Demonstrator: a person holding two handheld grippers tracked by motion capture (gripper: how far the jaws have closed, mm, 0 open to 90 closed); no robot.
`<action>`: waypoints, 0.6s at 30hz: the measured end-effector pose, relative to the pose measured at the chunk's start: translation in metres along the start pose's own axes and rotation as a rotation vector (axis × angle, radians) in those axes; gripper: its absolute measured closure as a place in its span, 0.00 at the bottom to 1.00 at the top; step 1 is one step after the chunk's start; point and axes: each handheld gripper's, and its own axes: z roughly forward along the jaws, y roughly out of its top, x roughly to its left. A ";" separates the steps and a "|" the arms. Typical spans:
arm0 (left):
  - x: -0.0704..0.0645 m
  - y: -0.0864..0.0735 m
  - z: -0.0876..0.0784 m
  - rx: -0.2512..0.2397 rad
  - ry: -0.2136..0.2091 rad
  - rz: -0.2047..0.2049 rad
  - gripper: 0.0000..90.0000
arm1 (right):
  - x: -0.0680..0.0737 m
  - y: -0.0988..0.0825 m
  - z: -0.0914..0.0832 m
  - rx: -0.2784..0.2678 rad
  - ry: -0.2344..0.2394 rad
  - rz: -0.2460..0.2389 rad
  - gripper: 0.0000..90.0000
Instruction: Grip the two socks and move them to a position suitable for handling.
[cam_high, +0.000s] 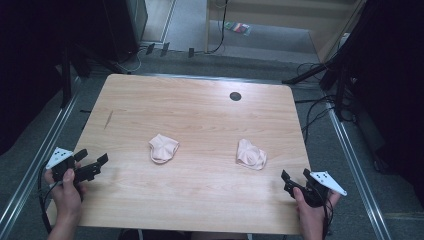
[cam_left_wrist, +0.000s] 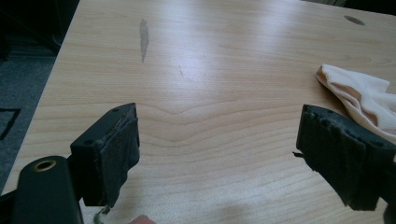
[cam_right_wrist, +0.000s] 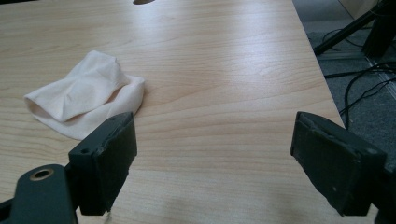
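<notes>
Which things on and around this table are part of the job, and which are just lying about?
In the job:
left cloth piece
right cloth piece
left gripper, open
right gripper, open

Lying about:
dark round hole in the table
cables on the floor
small packet on the floor

high view looking down on table (cam_high: 200, 190) | gripper views skimming low along their jaws (close) | all sharing tabletop
</notes>
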 end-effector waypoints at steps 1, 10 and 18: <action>0.000 0.000 0.000 -0.001 0.001 0.001 0.15 | 0.001 0.001 0.000 -0.006 0.000 -0.007 0.16; 0.000 0.000 0.001 -0.003 0.000 -0.004 0.15 | 0.015 0.011 -0.005 -0.041 0.032 0.023 0.16; 0.000 0.000 0.001 0.001 0.001 -0.003 0.15 | 0.046 0.021 -0.002 -0.033 0.069 -0.012 0.18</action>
